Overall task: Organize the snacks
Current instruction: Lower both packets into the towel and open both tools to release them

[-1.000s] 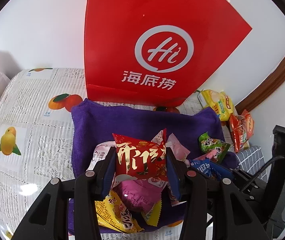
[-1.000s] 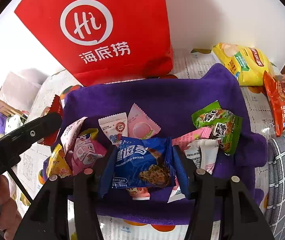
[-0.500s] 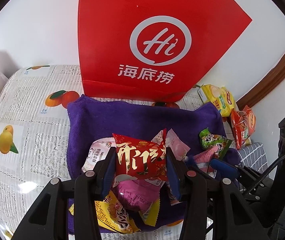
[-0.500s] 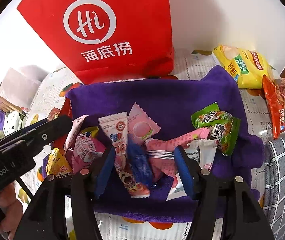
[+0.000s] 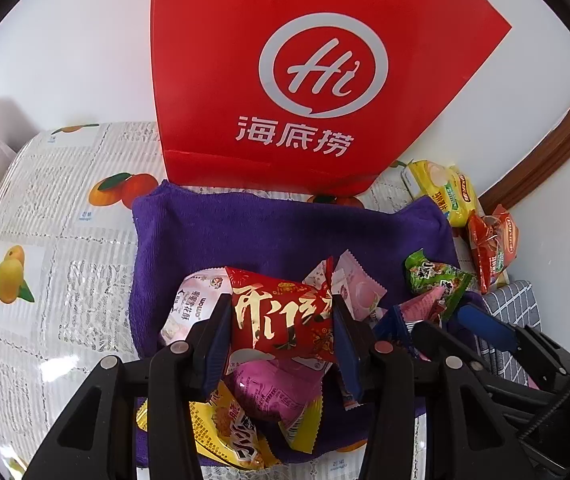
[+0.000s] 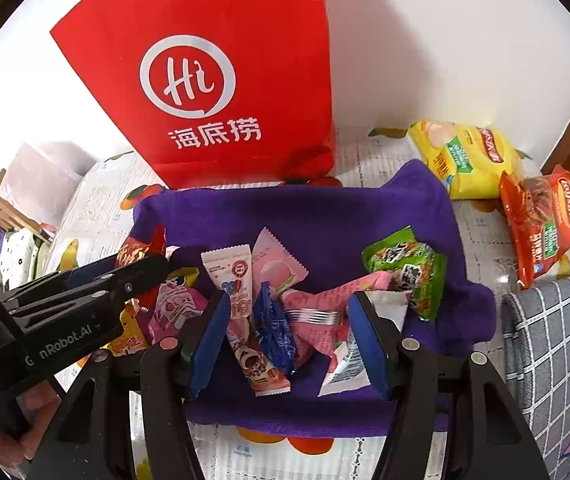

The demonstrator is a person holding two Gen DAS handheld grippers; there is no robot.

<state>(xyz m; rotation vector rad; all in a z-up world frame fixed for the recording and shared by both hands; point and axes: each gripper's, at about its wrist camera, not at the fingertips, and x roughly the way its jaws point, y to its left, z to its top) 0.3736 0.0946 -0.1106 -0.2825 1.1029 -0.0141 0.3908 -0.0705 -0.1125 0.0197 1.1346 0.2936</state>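
My left gripper point(image 5: 281, 320) is shut on a red snack packet with gold writing point(image 5: 281, 312), held above a purple cloth point(image 5: 245, 236). Pink point(image 5: 273, 392) and yellow point(image 5: 225, 432) packets lie under it. My right gripper point(image 6: 289, 320) is open over the cloth point(image 6: 325, 220). A blue cookie packet point(image 6: 275, 328) lies on edge between its fingers, among a white stick packet point(image 6: 237, 284), pink packets point(image 6: 325, 312) and a green packet point(image 6: 409, 268). The left gripper's body point(image 6: 85, 300) shows at the left of the right wrist view.
A tall red paper bag point(image 5: 297, 72) stands behind the cloth against the white wall. Yellow point(image 6: 465, 156) and orange point(image 6: 541, 216) snack bags lie at the right on the fruit-print tablecloth point(image 5: 45, 240). A grey checked cloth point(image 6: 553, 352) lies at the right front.
My right gripper has opened and let go of the blue cookie packet, which dropped onto the cloth. My left gripper still holds the red packet and has hardly moved.
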